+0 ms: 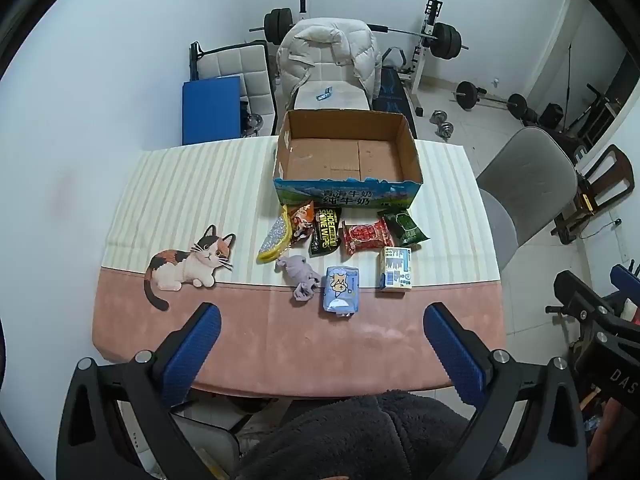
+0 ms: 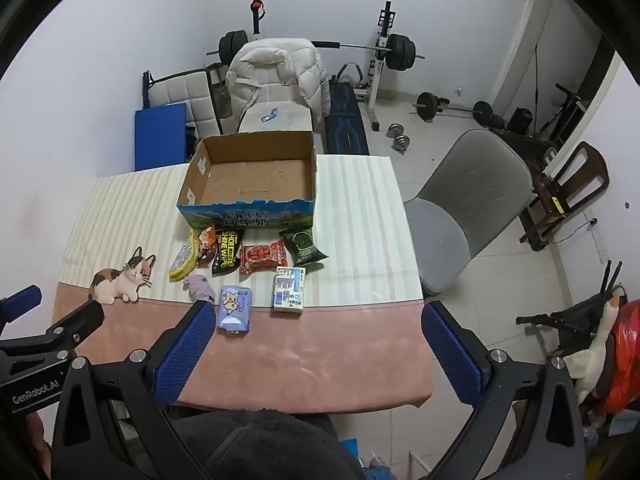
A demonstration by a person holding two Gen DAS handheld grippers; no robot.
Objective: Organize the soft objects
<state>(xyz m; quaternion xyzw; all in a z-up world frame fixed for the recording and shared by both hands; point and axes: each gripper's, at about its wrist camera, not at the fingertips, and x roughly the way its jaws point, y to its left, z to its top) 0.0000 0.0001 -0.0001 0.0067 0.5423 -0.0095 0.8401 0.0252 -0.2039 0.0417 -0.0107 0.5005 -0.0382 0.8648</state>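
Note:
An empty cardboard box (image 1: 348, 158) (image 2: 252, 178) with a blue printed front stands at the table's far side. In front of it lie several soft packets: a yellow-edged pouch (image 1: 274, 238), an orange snack bag (image 1: 302, 222), a black wipes pack (image 1: 325, 230) (image 2: 227, 254), a red packet (image 1: 366, 236) (image 2: 263, 256), a green packet (image 1: 404, 226) (image 2: 303, 246). Nearer lie a crumpled lilac cloth (image 1: 298, 274) (image 2: 200, 286), a blue tissue pack (image 1: 341, 288) (image 2: 235, 307) and a white carton (image 1: 396, 268) (image 2: 289, 288). My left gripper (image 1: 322, 332) and right gripper (image 2: 314, 334) hover open above the near edge, holding nothing.
The table (image 1: 256, 344) wears a striped and pink cloth with a cat print (image 1: 188, 266). A grey chair (image 1: 524, 184) stands to the right, a jacket-draped chair (image 1: 328, 60) behind the box. Barbells and weights (image 1: 444, 40) fill the back. A dark fleece sleeve (image 1: 360, 432) sits below.

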